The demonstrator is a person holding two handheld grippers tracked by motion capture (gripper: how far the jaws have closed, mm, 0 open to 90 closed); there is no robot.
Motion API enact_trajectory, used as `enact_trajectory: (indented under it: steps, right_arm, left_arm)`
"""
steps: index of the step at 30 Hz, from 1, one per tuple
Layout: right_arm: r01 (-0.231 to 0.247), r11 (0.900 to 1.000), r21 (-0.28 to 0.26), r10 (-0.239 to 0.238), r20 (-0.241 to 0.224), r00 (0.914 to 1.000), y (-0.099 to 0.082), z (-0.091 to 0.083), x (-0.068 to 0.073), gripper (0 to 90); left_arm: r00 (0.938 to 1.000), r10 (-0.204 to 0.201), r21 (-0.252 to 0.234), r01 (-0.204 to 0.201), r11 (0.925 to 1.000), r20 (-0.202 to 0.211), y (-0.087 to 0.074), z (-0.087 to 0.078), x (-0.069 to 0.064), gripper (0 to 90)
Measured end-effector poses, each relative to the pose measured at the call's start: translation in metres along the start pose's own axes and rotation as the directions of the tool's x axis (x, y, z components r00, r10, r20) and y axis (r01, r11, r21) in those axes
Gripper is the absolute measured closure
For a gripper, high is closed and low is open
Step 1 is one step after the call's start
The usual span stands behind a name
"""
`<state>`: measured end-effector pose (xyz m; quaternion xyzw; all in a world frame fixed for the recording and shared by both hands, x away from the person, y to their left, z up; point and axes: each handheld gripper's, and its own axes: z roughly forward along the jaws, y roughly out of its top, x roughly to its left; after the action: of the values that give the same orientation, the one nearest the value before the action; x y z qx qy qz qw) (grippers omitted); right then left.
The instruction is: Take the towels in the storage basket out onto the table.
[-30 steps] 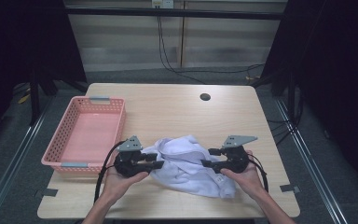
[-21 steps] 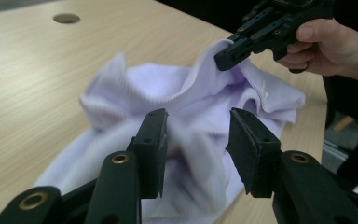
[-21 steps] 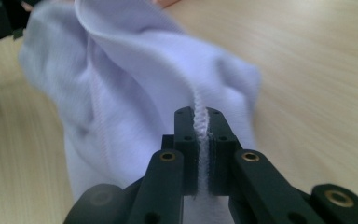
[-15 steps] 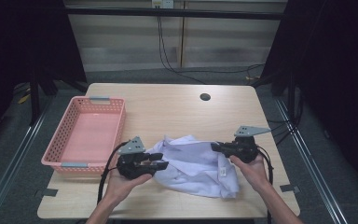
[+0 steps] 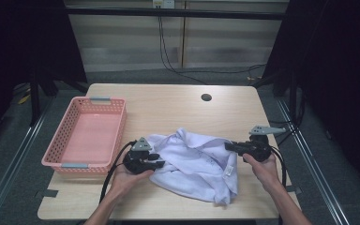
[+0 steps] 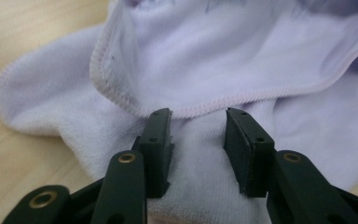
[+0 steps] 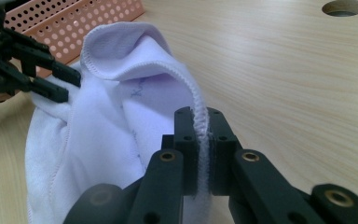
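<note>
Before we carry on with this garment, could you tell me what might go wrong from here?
The right gripper pinches only the stitched hem of the white garment, so a hard pull could slip it free. The left gripper has cloth between its open jaws and may grab several layers once it closes. The garment's bottom corner lies near the table edge and could slide off.

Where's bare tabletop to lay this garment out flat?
The far strip between the pink basket and the cable hole is bare wood, as is the near left corner. The white garment, between both grippers, crowds the front centre.
</note>
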<state>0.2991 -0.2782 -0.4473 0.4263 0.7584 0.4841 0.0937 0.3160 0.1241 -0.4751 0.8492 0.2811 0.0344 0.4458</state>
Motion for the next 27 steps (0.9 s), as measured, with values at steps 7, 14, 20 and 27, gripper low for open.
enact_trajectory:
  steps: [7,14,20,27]
  right_arm:
    - [-0.003,0.9999,0.010,0.003,-0.006,1.0000,0.000,0.007,0.001,84.3]
    - [-0.001,0.9999,0.016,0.001,0.001,1.0000,-0.002,0.007,-0.002,83.6]
    - [0.000,0.9997,0.025,0.000,-0.001,1.0000,-0.004,0.010,-0.003,83.0]
    - [-0.005,0.9995,0.030,0.004,0.007,1.0000,-0.006,0.010,-0.004,82.2]
  left_arm:
    - [0.9951,0.023,-0.055,-0.017,0.9983,0.096,0.025,0.006,-0.027,50.4]
    - [0.9901,0.010,0.039,-0.015,0.9991,0.140,0.025,0.049,-0.028,42.9]
    - [0.9829,0.065,0.094,-0.082,0.9922,0.172,0.023,0.071,-0.044,41.9]
    - [0.9800,0.112,0.073,-0.125,0.9894,0.165,0.020,0.067,-0.049,77.3]
